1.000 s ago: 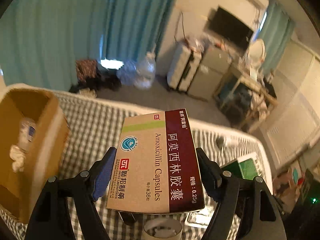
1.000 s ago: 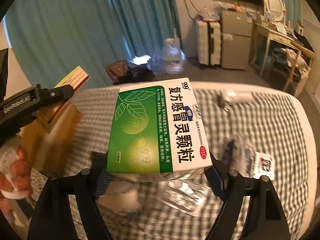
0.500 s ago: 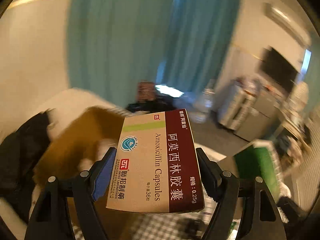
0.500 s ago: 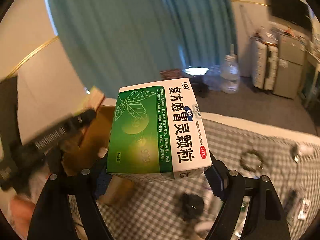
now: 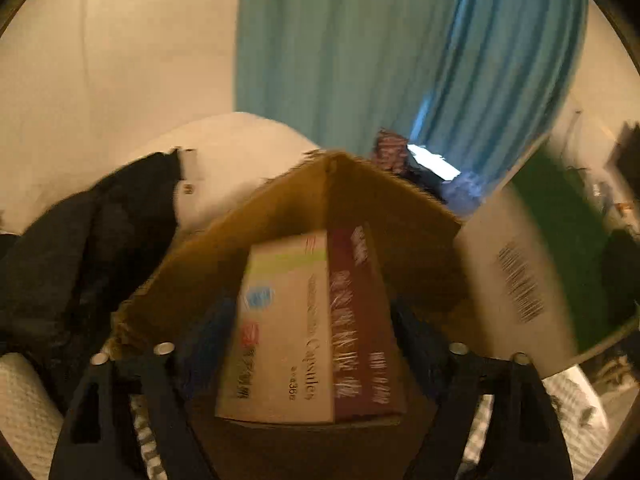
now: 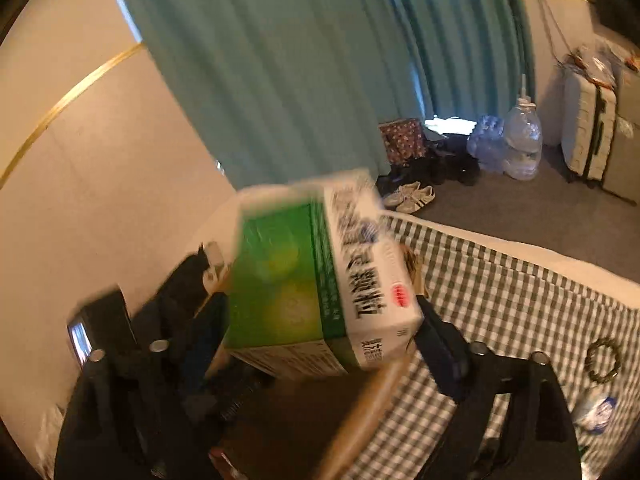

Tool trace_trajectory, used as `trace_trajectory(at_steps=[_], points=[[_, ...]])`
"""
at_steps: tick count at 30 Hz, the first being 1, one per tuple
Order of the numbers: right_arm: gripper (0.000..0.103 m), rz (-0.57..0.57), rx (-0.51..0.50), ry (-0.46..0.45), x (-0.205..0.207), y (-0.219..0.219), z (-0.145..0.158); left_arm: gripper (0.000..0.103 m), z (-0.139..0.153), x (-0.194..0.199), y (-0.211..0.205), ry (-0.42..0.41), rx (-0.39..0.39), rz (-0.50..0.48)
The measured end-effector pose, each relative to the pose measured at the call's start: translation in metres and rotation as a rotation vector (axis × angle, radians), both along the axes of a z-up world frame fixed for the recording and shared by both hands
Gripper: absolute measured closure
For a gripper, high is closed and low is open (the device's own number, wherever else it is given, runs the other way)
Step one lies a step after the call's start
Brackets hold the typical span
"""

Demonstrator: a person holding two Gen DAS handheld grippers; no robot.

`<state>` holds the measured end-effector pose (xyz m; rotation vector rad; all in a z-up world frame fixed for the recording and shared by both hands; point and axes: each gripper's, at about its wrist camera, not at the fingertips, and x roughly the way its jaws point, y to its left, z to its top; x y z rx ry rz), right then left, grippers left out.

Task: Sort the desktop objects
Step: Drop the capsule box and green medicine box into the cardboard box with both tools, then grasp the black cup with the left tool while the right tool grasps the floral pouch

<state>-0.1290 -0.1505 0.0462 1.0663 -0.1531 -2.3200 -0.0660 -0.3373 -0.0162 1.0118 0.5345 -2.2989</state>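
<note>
In the left wrist view, a dark garment [image 5: 76,248] lies heaped at the far left beside a white pillow [image 5: 236,152], with a white textured cloth [image 5: 24,404] below it. The open cardboard box [image 5: 280,220] fills the middle, and the left gripper [image 5: 312,340] hangs over it, jaws opening; the cream and maroon capsule box [image 5: 308,332] sits tilted between the pads, blurred, gaps visible at both sides. To the right, a green and white medicine box [image 5: 516,276] crowds the cardboard box's edge. In the right wrist view, that green and white medicine box [image 6: 320,280] lies skewed between the right gripper [image 6: 320,332] pads, whose jaws are also opening, above the cardboard box's rim [image 6: 360,412]. Farther right spreads the checked bedcover [image 6: 500,300] with a dark ring [image 6: 604,360], and beyond it shoes [image 6: 408,196], water bottles [image 6: 516,148] and a suitcase [image 6: 588,136] below the teal curtain [image 6: 300,60].
</note>
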Motion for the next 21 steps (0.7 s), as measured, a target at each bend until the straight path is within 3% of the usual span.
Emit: trace_trajectory(at_steps=[2, 7, 10, 15, 19, 21], points=[[0.01, -0.016, -0.03, 0.019, 0.001, 0.002, 0.006, 0.0, 0.002, 0.0, 0.002, -0.003, -0.026, 0.003], [0.009, -0.044, -0.018, 0.1, 0.012, 0.022, 0.035, 0.0, 0.01, 0.008, 0.001, 0.007, -0.048, 0.031], [0.009, -0.07, 0.031, 0.188, 0.037, 0.059, 0.051, 0.0, 0.023, 0.015, 0.01, 0.067, -0.047, 0.007], [0.008, -0.169, 0.183, 0.277, 0.085, 0.143, 0.049, 0.0, 0.043, 0.019, 0.061, 0.137, -0.006, -0.202], [0.008, -0.227, 0.327, 0.22, 0.124, 0.217, 0.014, 0.0, 0.059, 0.032, 0.126, 0.153, -0.088, -0.368], [0.008, -0.281, 0.387, 0.144, 0.132, 0.254, -0.01, 0.0, 0.071, 0.043, 0.162, 0.167, -0.109, -0.44]])
